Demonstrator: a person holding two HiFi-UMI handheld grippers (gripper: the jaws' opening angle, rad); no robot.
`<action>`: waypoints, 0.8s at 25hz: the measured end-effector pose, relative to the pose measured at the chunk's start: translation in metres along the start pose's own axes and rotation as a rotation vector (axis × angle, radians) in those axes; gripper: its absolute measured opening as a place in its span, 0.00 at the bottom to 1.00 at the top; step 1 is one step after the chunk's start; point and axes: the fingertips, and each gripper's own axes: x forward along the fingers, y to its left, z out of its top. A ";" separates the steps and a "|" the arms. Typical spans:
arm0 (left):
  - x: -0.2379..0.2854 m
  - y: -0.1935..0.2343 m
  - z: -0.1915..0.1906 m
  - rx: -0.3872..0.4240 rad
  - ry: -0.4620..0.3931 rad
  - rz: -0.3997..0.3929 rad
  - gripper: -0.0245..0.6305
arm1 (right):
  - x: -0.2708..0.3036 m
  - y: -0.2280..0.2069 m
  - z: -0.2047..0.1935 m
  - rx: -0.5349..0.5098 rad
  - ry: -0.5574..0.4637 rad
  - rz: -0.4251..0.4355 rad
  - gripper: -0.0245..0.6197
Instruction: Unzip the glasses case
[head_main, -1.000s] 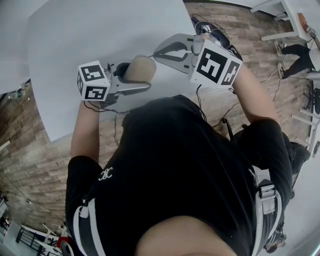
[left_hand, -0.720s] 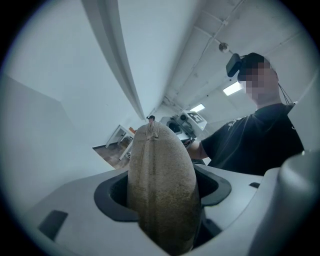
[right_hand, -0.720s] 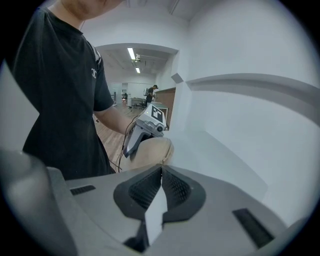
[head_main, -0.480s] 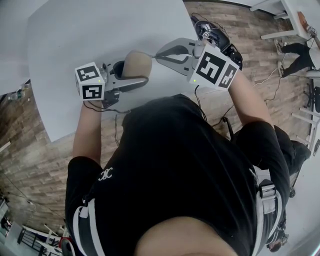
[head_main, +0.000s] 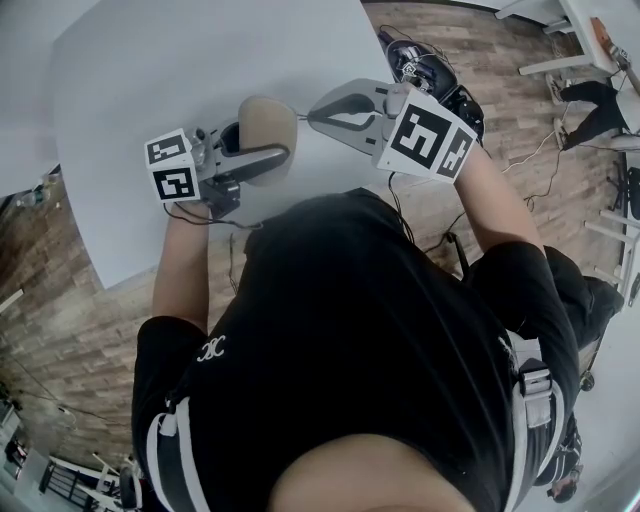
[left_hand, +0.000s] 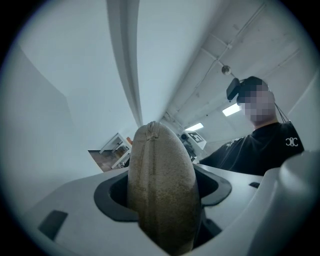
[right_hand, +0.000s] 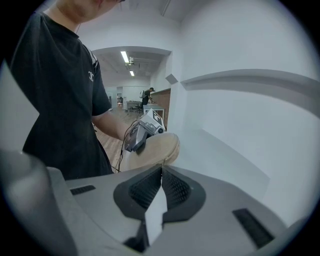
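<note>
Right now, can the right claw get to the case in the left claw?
Probably yes. The left claw holds the case up, and the shut right claw points at its near end, close by, with nothing in between.

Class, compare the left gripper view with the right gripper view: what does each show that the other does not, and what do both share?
Only the left gripper view: the left claw from inside, its dark pads clamped on the beige oval fabric glasses case, whose seam runs up its end.
Only the right gripper view: the right claw shut, its ribbed pads together, pointing at the case's rounded side.
Both: the case and the person's black T-shirt.
</note>
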 end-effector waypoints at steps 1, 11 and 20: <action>-0.002 0.001 0.002 -0.009 -0.020 -0.005 0.52 | 0.001 0.000 0.001 -0.001 -0.002 -0.003 0.07; 0.000 0.022 0.030 -0.128 -0.213 -0.022 0.52 | 0.003 -0.009 -0.001 -0.006 -0.009 -0.010 0.07; -0.004 0.036 0.041 -0.198 -0.289 -0.019 0.52 | 0.009 -0.003 -0.008 -0.019 0.024 0.016 0.07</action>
